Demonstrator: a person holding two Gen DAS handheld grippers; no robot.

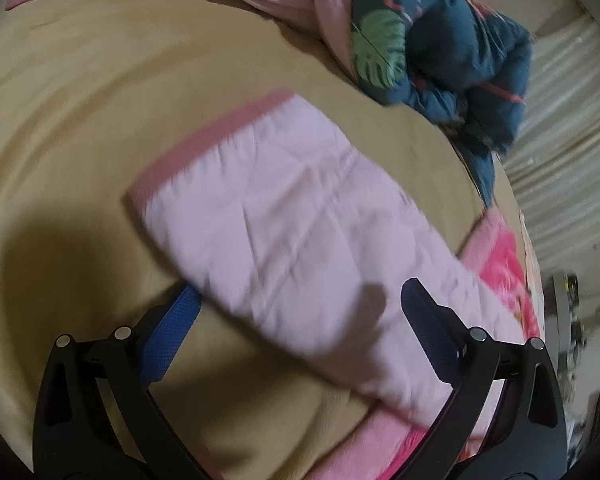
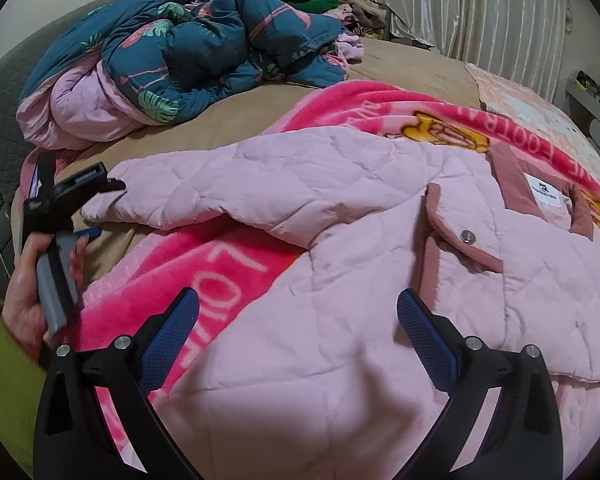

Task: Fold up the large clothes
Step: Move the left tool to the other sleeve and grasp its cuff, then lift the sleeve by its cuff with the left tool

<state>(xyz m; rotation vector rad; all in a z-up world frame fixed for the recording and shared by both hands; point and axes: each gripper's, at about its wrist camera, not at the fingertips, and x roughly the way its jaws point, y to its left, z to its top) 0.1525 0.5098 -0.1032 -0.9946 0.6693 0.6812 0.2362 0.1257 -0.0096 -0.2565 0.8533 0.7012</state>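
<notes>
While both pairs of jaws stand wide apart and grip nothing, the right gripper (image 2: 298, 312) hovers over the jacket (image 2: 340, 280), a pale pink quilted garment with stitched diamond panels and a soft, puffy surface. Its fingers are black with blue, finely meshed pads (image 2: 168, 340). Darker pink velvety trim edges the collar (image 2: 504, 168) and a pocket flap (image 2: 456, 232) fastened by a round metal snap; a white label (image 2: 544, 194) sits inside the neck. The jacket lies front up across a hot-pink fleece blanket (image 2: 220, 256) with pale lettering, on a tan sheet (image 2: 236, 116).

One sleeve (image 1: 276, 224) stretches out toward the left gripper (image 1: 296, 292), ending in a darker pink cuff (image 1: 216, 132). Seen from the left wrist (the picture is blurred), the sleeve lies between the spread fingers, its edge covering the tip of the left pad (image 1: 172, 332), though I cannot tell whether they touch.

Beyond the jacket, a rumpled teal quilt (image 2: 188, 52) printed with green leaves and pink flamingos is heaped on the sheet, with a pile of dark clothes (image 2: 332, 0) behind it and pleated curtains (image 2: 480, 12) at the back.

A hand (image 2: 24, 280) in a yellow-green sleeve wraps the left gripper's grey handle, held low at the bed's edge.
</notes>
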